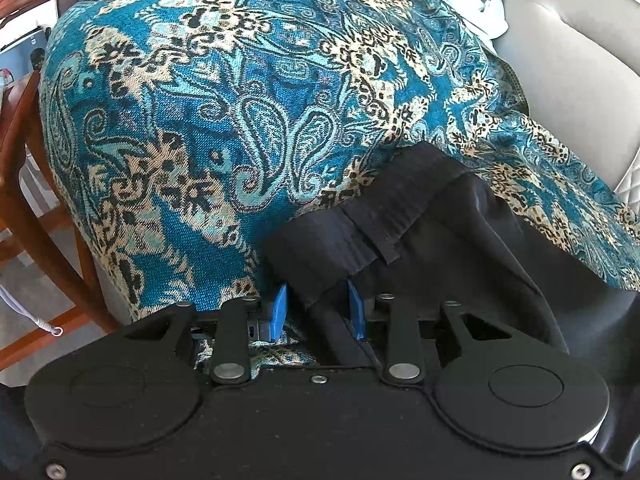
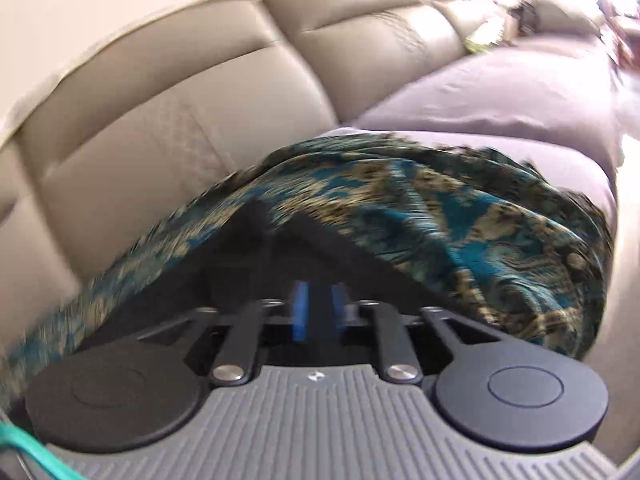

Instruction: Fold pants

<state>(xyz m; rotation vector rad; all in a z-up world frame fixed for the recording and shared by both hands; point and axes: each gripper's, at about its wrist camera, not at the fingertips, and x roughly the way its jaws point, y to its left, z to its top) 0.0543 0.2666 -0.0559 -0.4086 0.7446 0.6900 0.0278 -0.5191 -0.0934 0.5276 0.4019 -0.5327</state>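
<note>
Two grippers each pinch the same black pants. In the left wrist view, a wooden chair (image 1: pixel 24 168) stands at the left edge, and a teal patterned blanket (image 1: pixel 224 120) fills the middle. The pants (image 1: pixel 420 216) lie lower right of centre on this blanket, with the ribbed waistband on top. The left gripper (image 1: pixel 318 312) has its blue fingers (image 1: pixel 280 312) closed on a fold of the pants. In the blurred right wrist view, a beige sofa back (image 2: pixel 160 128) is at upper left. The right gripper (image 2: pixel 318 308) at lower centre squeezes dark cloth of the pants (image 2: pixel 224 264) between close blue pads. The blanket (image 2: pixel 480 232) bunches at the right.
</note>
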